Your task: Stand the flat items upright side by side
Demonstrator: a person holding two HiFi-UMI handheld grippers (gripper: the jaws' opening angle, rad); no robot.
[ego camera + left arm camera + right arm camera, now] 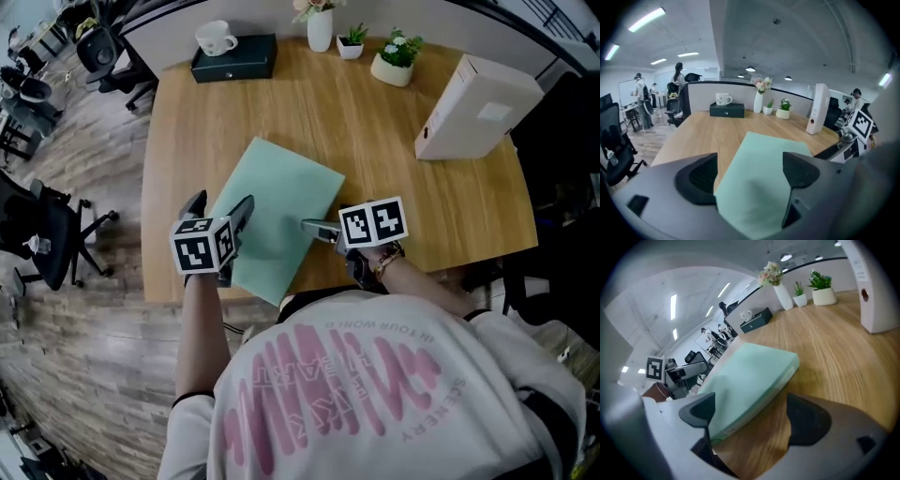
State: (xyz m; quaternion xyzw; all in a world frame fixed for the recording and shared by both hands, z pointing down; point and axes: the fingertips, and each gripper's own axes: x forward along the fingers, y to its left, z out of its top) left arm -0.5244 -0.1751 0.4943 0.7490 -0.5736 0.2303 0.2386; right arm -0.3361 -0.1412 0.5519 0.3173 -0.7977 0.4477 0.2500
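Straddling the green book (281, 211), left tongs (749, 161) and right tongs (750, 404), both wide open.

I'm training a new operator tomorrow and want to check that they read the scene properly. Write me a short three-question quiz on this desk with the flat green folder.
1. True or false: the pale green flat folder lies flat on the wooden table.
2. Of the left gripper and the right gripper, which has its jaws apart? A) left only B) right only C) both
3. Fill in: at the table's far right, the white box file stands ____.

Key: 1 true; 2 C; 3 upright.
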